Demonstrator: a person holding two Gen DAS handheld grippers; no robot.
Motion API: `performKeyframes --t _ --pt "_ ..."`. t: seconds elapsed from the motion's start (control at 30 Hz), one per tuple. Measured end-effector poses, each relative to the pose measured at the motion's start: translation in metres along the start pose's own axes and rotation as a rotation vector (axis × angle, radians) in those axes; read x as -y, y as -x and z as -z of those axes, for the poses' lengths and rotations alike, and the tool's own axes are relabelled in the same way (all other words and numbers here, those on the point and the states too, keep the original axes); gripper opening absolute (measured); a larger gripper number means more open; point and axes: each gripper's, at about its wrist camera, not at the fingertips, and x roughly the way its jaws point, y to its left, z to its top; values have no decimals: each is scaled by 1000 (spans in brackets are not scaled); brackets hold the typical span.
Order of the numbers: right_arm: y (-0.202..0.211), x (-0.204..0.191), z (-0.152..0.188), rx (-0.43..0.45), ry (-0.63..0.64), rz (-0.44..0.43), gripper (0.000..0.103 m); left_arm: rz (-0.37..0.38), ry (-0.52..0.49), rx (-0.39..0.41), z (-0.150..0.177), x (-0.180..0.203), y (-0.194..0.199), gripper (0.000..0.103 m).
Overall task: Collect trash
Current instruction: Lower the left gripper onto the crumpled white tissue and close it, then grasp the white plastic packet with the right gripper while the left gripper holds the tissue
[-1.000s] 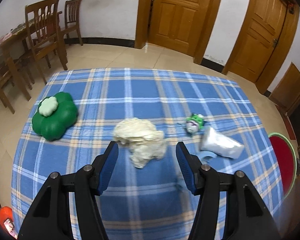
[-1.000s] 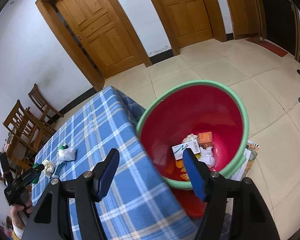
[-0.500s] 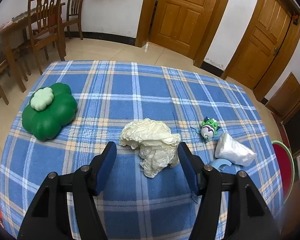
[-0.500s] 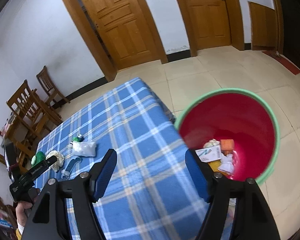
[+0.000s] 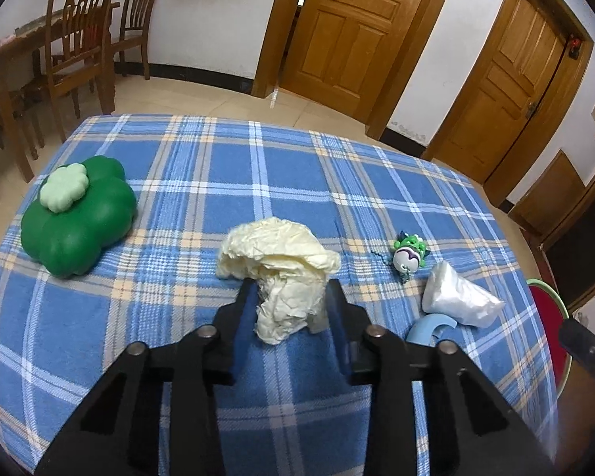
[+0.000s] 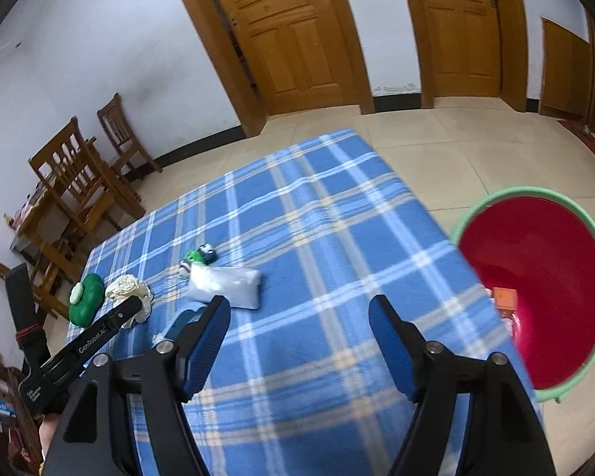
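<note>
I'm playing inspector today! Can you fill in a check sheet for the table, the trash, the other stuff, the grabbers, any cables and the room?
Surface: table under a blue plaid cloth.
Job's things: crumpled paper and white bag on the cloth; red bin on the floor beside the table, litter already in it.
Clutter: green clover toy, small green figure, light blue piece next to the bag.
Grippers: left gripper closing, pads against the paper; right gripper open and empty over the cloth.
Cables: nothing seen.
Surroundings: wooden chairs, wooden doors, tiled floor.
</note>
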Motion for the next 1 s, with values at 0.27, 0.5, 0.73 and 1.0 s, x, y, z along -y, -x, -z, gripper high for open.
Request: performKeyframes --t 0.27,0.5,0.73,1.0 --pt "-30 -32 0 -35 33 -8 75 14 51 12 3 -17 6 27" --pt "-57 -60 2 -59 51 9 77 20 100 20 3 -29 10 27" --pt "-75 -73 0 -66 66 50 81 6 73 30 5 -24 10 27" --pt "-87 -79 1 -57 93 90 81 3 85 22 4 -24 9 27"
